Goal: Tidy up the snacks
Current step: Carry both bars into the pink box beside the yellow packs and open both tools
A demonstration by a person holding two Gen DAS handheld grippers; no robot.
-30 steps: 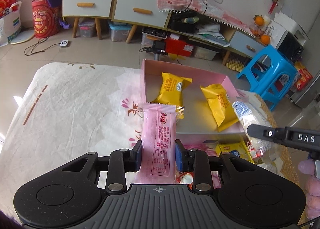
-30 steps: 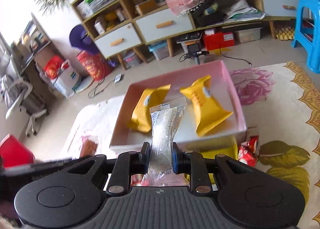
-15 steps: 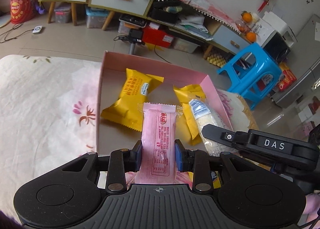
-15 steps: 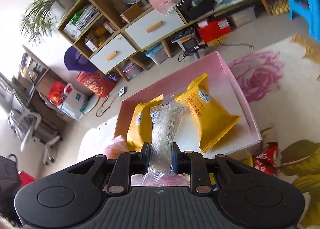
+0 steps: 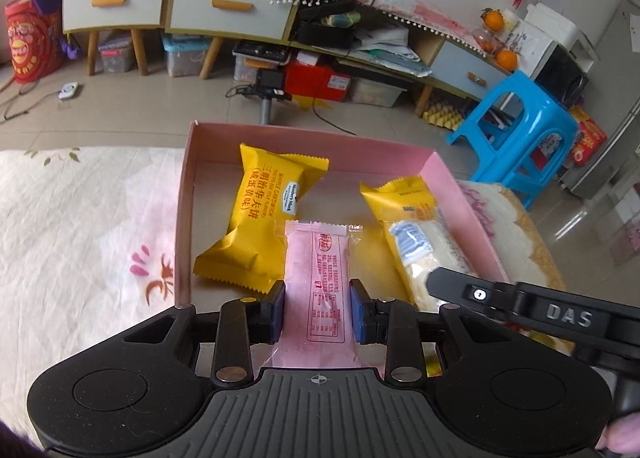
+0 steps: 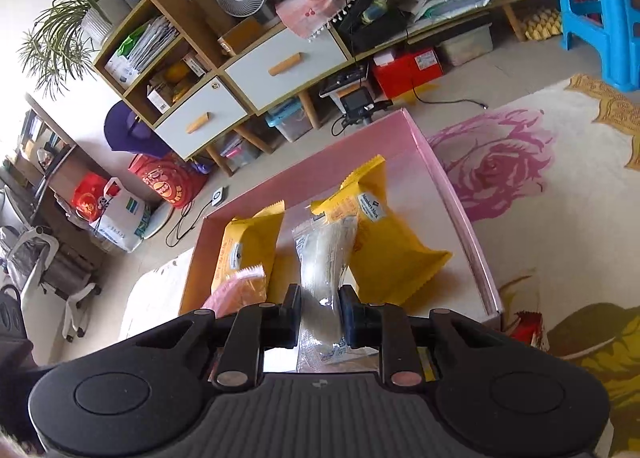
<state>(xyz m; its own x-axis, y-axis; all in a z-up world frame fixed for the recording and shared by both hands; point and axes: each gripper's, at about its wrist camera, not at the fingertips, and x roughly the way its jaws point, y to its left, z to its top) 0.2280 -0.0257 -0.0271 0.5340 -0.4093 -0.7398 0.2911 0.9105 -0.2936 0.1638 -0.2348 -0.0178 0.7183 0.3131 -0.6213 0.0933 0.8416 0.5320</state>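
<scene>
My left gripper [image 5: 317, 308] is shut on a pink snack packet [image 5: 319, 278] and holds it over the near part of the pink box [image 5: 182, 217]. My right gripper [image 6: 320, 312] is shut on a clear white snack packet [image 6: 322, 258], which also shows in the left wrist view [image 5: 424, 254], over the same box [image 6: 460, 201]. Two yellow snack packets lie in the box, one left [image 5: 264, 217] and one right [image 5: 404, 197]. In the right wrist view they show at left [image 6: 248, 246] and right [image 6: 384, 242], with the pink packet [image 6: 240, 286] beside them.
The box sits on a flowered tablecloth [image 5: 80, 225]. A red snack packet [image 6: 528, 328] lies just outside the box's near right corner. Beyond the table stand drawers [image 5: 224, 9] and a blue stool [image 5: 520, 137].
Both grippers have moved forward over the pink box with their packets, side by side. Both stay shut.
</scene>
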